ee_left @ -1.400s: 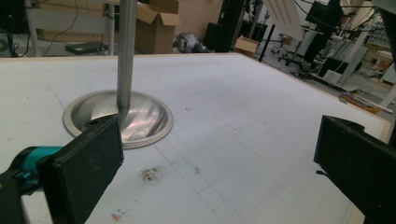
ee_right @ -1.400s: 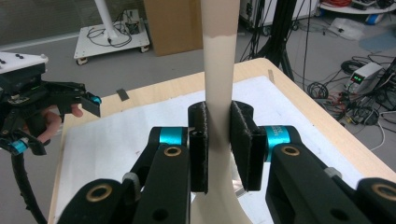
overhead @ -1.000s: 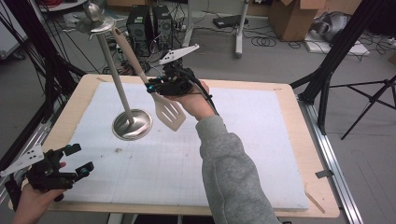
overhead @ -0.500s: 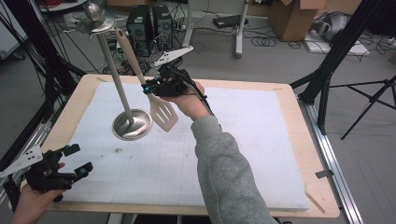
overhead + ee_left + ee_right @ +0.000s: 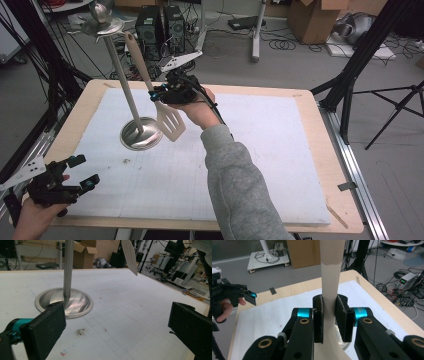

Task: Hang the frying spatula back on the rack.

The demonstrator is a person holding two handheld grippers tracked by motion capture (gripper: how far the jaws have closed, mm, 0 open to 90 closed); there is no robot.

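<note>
Your spatula (image 5: 167, 117) hangs blade-down just right of the metal stand's (image 5: 141, 135) base, clear of the worktop (image 5: 280, 150), handle tilted toward the stand's top, probably for hanging. Your right tool (image 5: 159, 95) is clamped on its neck. Your left tool (image 5: 82, 172), well nearer you than the stand, waits wide open, empty.

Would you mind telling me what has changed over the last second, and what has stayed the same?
The right gripper, shut on the spatula all along, carried it a little leftward, so the slotted blade now hangs closer to the round base of the metal stand. Nothing was newly grasped or released. The left gripper stayed open at the table's near left corner, and the stand kept its place on the white mat.
</note>
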